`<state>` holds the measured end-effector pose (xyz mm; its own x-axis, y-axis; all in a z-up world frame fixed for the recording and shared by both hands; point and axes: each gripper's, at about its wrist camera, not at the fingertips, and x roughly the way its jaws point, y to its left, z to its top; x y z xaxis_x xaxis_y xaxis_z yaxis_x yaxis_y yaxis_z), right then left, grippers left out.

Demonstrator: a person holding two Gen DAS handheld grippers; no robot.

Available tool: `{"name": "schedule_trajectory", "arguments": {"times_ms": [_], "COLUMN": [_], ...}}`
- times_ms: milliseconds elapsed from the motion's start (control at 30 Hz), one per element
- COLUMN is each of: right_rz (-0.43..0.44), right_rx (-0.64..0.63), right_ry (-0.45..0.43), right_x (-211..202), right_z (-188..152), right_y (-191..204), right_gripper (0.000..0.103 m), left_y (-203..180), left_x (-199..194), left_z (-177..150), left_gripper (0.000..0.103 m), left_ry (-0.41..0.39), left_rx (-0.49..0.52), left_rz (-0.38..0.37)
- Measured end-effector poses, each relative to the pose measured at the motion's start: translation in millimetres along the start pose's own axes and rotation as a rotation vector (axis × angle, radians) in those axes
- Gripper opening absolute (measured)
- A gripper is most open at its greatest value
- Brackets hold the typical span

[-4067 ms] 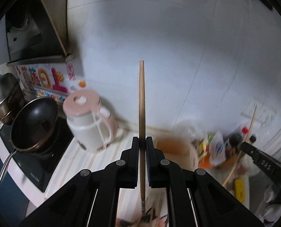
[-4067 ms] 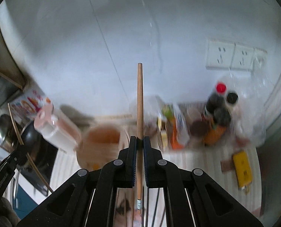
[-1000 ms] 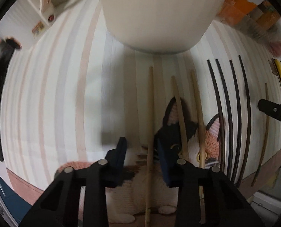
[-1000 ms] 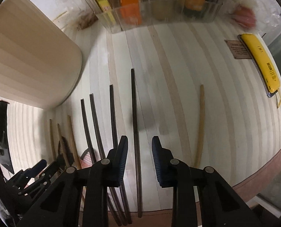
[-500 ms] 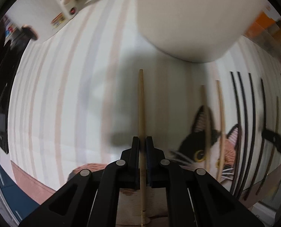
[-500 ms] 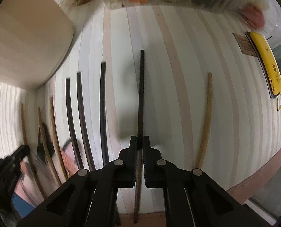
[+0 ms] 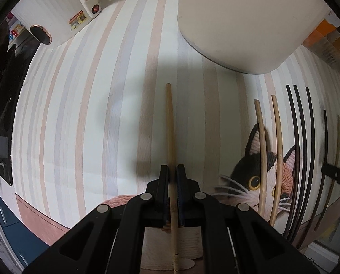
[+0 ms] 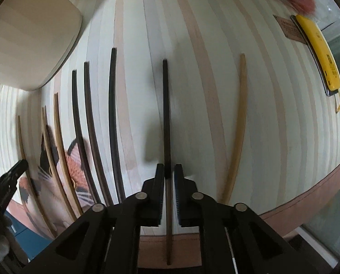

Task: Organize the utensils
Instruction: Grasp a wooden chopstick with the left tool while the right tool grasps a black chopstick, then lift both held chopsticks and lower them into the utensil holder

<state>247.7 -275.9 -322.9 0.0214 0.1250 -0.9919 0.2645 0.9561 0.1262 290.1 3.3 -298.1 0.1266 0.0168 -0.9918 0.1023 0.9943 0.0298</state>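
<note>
1. My left gripper has its jaws pressed together on a light wooden chopstick, which runs straight ahead from between the fingers over the striped mat.
2. That chopstick's far tip points toward a large cream container standing on the mat just beyond it; I cannot tell whether the chopstick touches the mat.
3. To the right in the left wrist view, two more light wooden chopsticks lie side by side across a cat picture printed on the mat.
4. Further right lies a group of three dark chopsticks, roughly parallel.
5. At the upper left stands a white appliance with a pink handle.
6. My right gripper is pinched shut on a dark chopstick, which extends forward between the fingers over the mat.
7. In the right wrist view, three dark chopsticks lie to its left, apart from it.
8. A single light wooden chopstick lies on the mat to the right, well apart from the held one.
9. A yellow utility knife rests near the mat's far right edge.
</note>
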Motion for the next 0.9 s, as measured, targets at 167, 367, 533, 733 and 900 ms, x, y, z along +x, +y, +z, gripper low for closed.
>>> {"name": "schedule_trajectory", "arguments": {"times_ms": [167,367,533,733,900], "right_rz": [-0.073,-0.068,-0.064,-0.071,-0.087], "right_rx": [-0.062,-0.109,-0.100,-0.101,-0.107], "right_ry": [-0.026,-0.016,-0.003,0.023,0.028], "right_x": [-1.6,0.3,1.7,-0.9,4.6], "right_z": [15.4,6.0,5.0,20.6,39.2], "right_y": [12.0,23.9,18.2,16.3,26.9], "right_gripper": [0.010,0.006,0.006,0.007,0.007], "left_y": [-6.3,-3.1,-20.2,-27.3,-30.0], "left_x": [-4.6,-9.9,-10.0,-11.0,-11.1], "left_z": [-10.3,-13.9,-14.4,-15.6,-15.0], "left_gripper": [0.005,0.005,0.005,0.005,0.005], "left_ry": [-0.005,-0.008,-0.022,-0.034,-0.036], "left_rx": [0.001,0.005,0.063,0.077,0.086], "left_rz": [0.004,0.003,0.058,0.069,0.078]}}
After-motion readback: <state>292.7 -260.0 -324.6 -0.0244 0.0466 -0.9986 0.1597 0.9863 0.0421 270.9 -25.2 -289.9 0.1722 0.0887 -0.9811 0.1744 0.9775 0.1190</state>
